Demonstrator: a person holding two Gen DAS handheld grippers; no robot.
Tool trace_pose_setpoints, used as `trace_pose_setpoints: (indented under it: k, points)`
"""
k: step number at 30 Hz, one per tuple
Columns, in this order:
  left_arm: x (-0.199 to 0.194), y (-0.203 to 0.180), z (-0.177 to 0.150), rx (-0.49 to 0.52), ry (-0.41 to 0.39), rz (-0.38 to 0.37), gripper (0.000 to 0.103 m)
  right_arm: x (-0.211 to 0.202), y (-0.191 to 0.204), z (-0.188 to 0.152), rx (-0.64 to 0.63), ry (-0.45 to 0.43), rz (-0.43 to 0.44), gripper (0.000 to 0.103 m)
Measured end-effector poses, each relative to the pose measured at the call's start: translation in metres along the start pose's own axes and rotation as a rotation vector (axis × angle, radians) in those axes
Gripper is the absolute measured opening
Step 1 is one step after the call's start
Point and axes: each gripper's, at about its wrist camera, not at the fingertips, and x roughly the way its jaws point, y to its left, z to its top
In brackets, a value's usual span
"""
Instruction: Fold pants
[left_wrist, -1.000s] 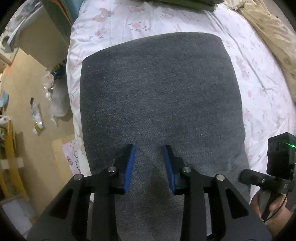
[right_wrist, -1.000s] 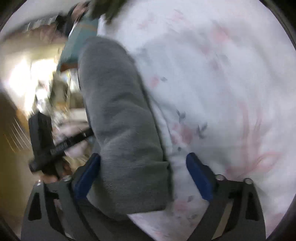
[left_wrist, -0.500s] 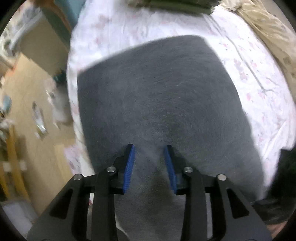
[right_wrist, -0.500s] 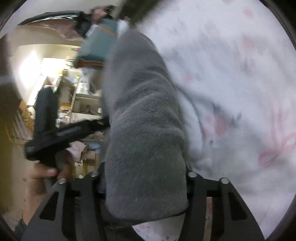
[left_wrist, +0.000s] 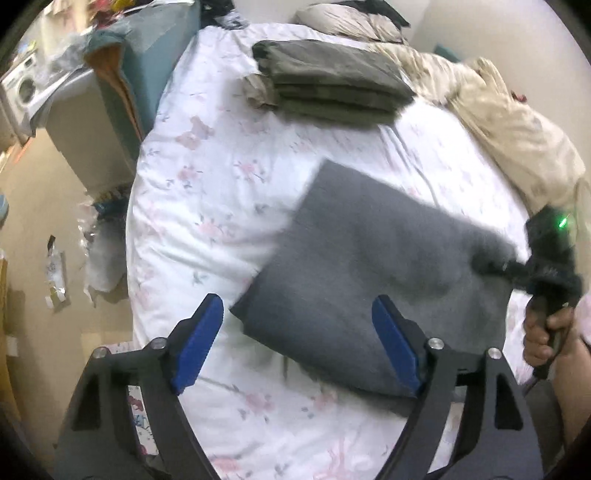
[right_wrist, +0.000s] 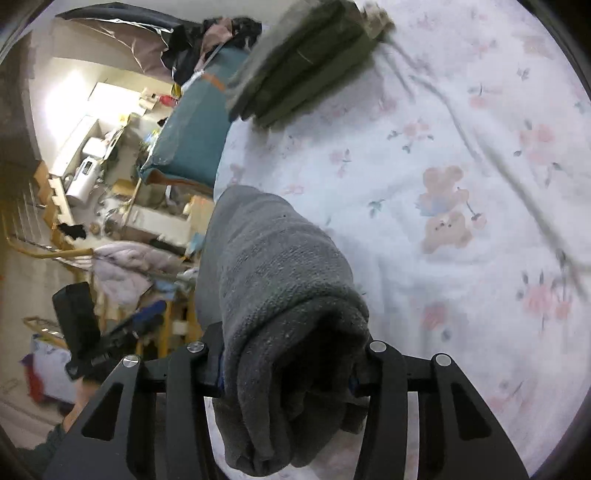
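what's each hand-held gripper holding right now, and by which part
The right hand-held gripper is clamped on one bunched end of the folded grey pants. The left hand-held gripper, jaws just opened, holds nothing.

Folded pants (left_wrist: 369, 280) on bed (left_wrist: 207, 206), before clothes stack (left_wrist: 332, 88).

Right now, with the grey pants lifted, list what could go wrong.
1. The right claw alone grips the folded grey pants; the left claw has just opened, so the hanging free end may unfold.
2. Swung further, the pants may knock the olive stack askew.
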Motion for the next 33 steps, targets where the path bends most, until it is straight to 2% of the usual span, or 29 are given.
trace_pose_setpoints:
  k: [1,3,6,7,8,11,13,15,17,18,19,20,23,24,25,28,30,33]
  points:
    - [0.007,0.005,0.005,-0.019,0.013,-0.024,0.081,0.004,-0.009,0.006,0.025,0.015,-0.012,0.049]
    - [0.027,0.013,0.016,-0.046,0.045,-0.072,0.081,0.006,-0.025,0.006,0.074,0.015,-0.040,0.058]
    - [0.060,0.009,0.030,-0.005,0.091,-0.107,0.081,-0.002,-0.049,-0.008,0.214,-0.021,-0.046,0.074]
    - [0.069,0.006,0.034,0.015,0.101,-0.117,0.081,-0.007,-0.055,-0.018,0.251,-0.041,-0.057,0.089]
    - [0.081,0.004,0.038,0.041,0.113,-0.135,0.081,-0.014,-0.058,-0.025,0.269,-0.069,-0.066,0.098]
    - [0.107,0.003,0.037,0.098,0.182,-0.170,0.082,-0.020,-0.060,-0.050,0.339,-0.134,-0.040,0.099]
    - [0.124,0.011,0.028,0.100,0.255,-0.244,0.084,-0.008,-0.062,-0.063,0.386,-0.135,0.012,0.100]
    - [0.133,0.017,0.022,0.119,0.299,-0.273,0.086,0.003,-0.058,-0.076,0.367,-0.143,0.013,0.100]
    - [0.135,0.019,0.019,0.125,0.310,-0.275,0.083,0.005,-0.051,-0.082,0.330,-0.192,-0.002,0.102]
    - [0.133,0.017,0.018,0.134,0.305,-0.271,0.079,0.010,-0.048,-0.086,0.324,-0.200,0.029,0.101]
    - [0.131,0.013,0.017,0.146,0.299,-0.268,0.070,0.016,-0.045,-0.089,0.323,-0.180,0.064,0.090]
    - [0.128,0.009,0.016,0.154,0.296,-0.271,0.064,0.025,-0.039,-0.090,0.309,-0.157,0.060,0.071]
    - [0.116,-0.004,0.012,0.207,0.278,-0.239,0.039,0.025,-0.012,-0.087,0.166,-0.189,-0.044,0.041]
    - [0.108,-0.008,0.011,0.225,0.266,-0.233,0.031,0.020,-0.007,-0.083,0.144,-0.197,-0.049,0.038]
    - [0.101,-0.011,0.011,0.227,0.255,-0.234,0.027,0.015,-0.003,-0.079,0.127,-0.195,-0.058,0.033]
    - [0.078,-0.022,0.008,0.217,0.226,-0.250,0.023,-0.002,0.010,-0.058,0.030,-0.163,-0.103,0.029]
    - [0.061,-0.035,0.003,0.208,0.231,-0.264,0.023,-0.015,0.012,-0.042,-0.007,-0.121,-0.104,0.029]
    - [0.035,-0.045,-0.016,0.095,0.236,-0.267,0.023,-0.034,0.025,-0.022,-0.105,-0.021,-0.079,0.029]
